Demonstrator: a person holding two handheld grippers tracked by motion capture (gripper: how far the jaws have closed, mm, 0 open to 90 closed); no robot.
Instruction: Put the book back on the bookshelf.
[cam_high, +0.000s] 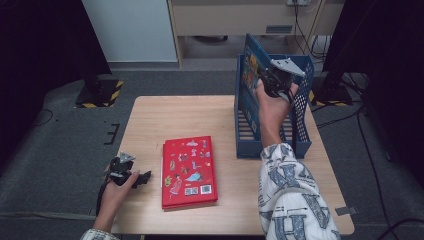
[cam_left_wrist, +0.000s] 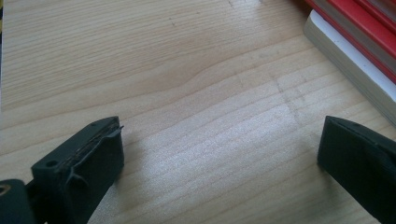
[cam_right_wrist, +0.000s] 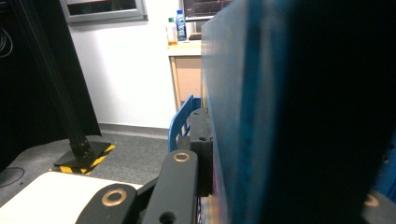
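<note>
Jaws of my right gripper (cam_high: 272, 80) clamp the blue book (cam_high: 251, 62) upright above the rack (cam_high: 300, 140), upper right; left gripper (cam_high: 131, 176) gapes empty, lower left.

Left hand-held gripper (cam_left_wrist: 219, 158) low over the pale wood-grain bench (cam_left_wrist: 187, 84), jaws spread wide: one black jaw at lower left, the other at lower right, bare wood between. Nothing gripped. At upper right, corner of stacked red books (cam_left_wrist: 359, 23), white page edges facing in, lying flat on the bench, apart from both jaws.
</note>
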